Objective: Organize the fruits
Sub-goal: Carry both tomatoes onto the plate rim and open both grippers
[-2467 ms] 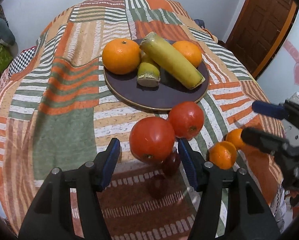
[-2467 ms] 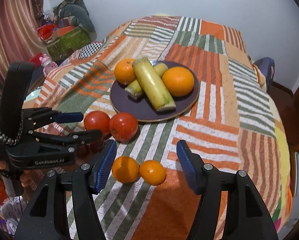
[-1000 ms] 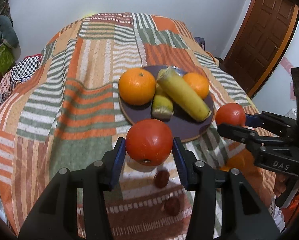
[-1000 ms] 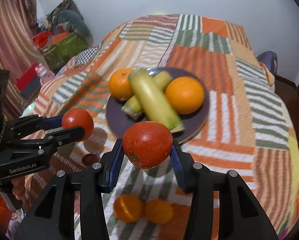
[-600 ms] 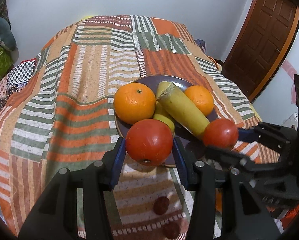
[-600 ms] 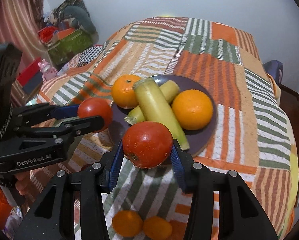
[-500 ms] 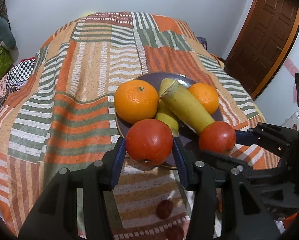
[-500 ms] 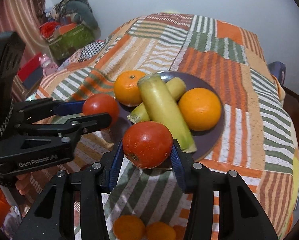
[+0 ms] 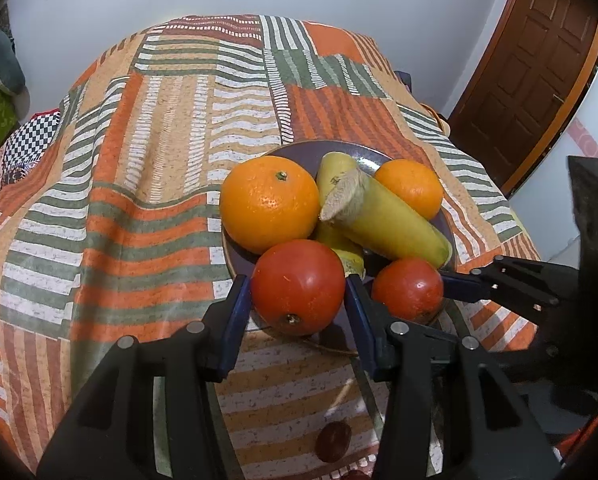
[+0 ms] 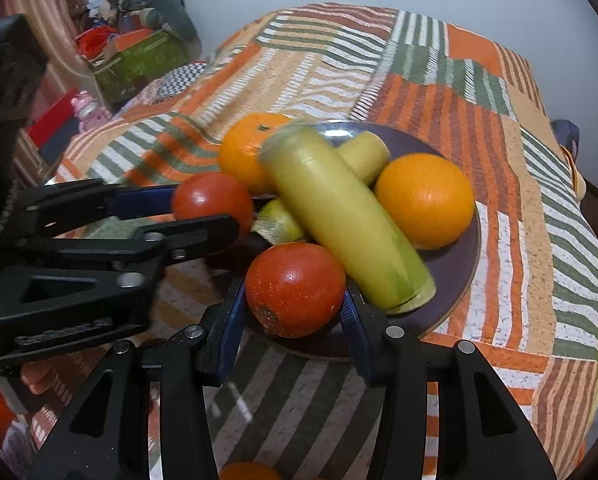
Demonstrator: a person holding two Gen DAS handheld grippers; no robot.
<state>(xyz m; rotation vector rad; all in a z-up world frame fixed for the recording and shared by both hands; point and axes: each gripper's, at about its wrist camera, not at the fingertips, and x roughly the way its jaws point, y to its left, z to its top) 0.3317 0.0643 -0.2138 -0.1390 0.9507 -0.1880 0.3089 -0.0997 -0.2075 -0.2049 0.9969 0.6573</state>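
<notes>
My left gripper [image 9: 297, 294] is shut on a red tomato [image 9: 298, 276] just above the near rim of the dark purple plate [image 9: 299, 148]. My right gripper [image 10: 293, 299] is shut on a second red tomato [image 10: 295, 284] over the same near rim of the plate [image 10: 473, 256]. Each view shows the other gripper with its tomato: the right one [image 9: 411, 292], the left one [image 10: 215, 208]. The two tomatoes hang side by side, close together. On the plate lie two oranges [image 9: 269, 204] [image 9: 411, 188] and yellow-green stalk pieces [image 9: 383, 220].
A striped patchwork cloth [image 9: 139, 200] covers the table. Small dark red fruits [image 9: 333, 436] lie on it near the front, and a small orange [image 10: 247, 472] shows at the bottom edge. Boxes and clutter [image 10: 139, 60] stand at far left, a wooden door [image 9: 539, 68] at right.
Both grippers lifted a tomato off the cloth, then carried them forward and slightly down to the plate's near rim. The plate and its fruit now look closer.
</notes>
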